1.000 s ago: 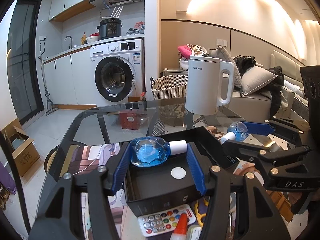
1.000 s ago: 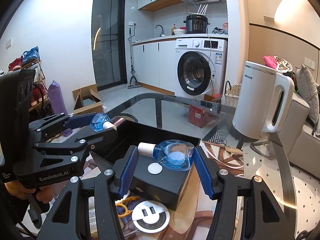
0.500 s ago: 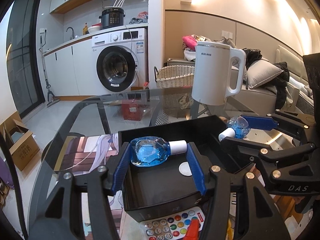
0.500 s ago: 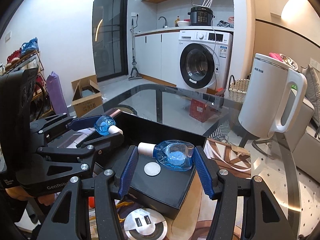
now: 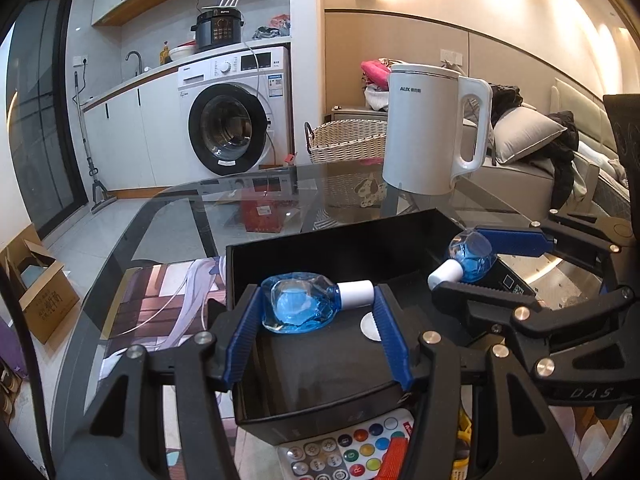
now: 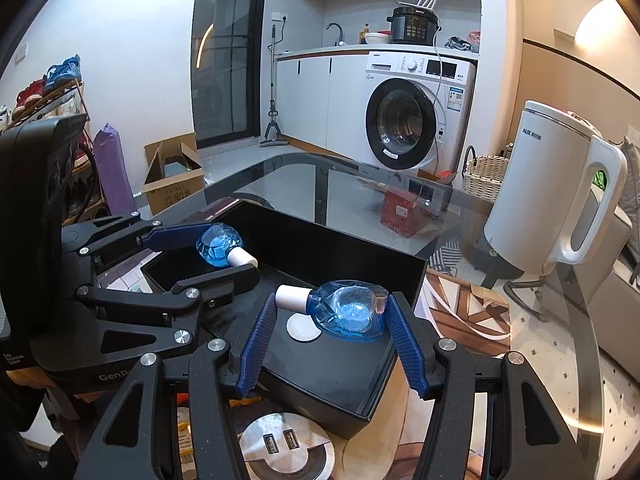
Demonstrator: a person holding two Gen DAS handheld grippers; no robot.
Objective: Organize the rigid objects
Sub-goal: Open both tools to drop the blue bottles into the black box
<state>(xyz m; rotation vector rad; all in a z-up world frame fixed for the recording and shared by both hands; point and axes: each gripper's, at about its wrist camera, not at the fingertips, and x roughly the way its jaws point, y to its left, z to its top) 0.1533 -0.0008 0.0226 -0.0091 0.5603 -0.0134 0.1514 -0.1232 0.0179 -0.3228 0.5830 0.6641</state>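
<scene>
The glass desk [image 5: 168, 216] fills the middle of both views, and on it sits the black box [image 5: 340, 236], open-topped, taking the centre of the left wrist frame and the lower centre of the right wrist one. Both of my hands hang over that box, so neither is nearer to it than the other.

In my left gripper [image 5: 316, 320], low centre of the left wrist view, the jaws are clamped end to end on a blue bottle [image 5: 298, 308]. Its long axis runs across the frame, white cap toward the right pad, straight across the gap between the jaws.

My right gripper [image 6: 332, 324] holds a second blue bottle [image 6: 348, 312] the same way, jaws closed on its two ends, but mirrored: the cap points to the left of that frame, toward my other hand.

Each bottle hangs above the box floor, close to the small white disc [image 5: 370, 326] lying there. I judge the release is next, and since both bottles lie flat, they should settle on their sides inside the box.
</scene>
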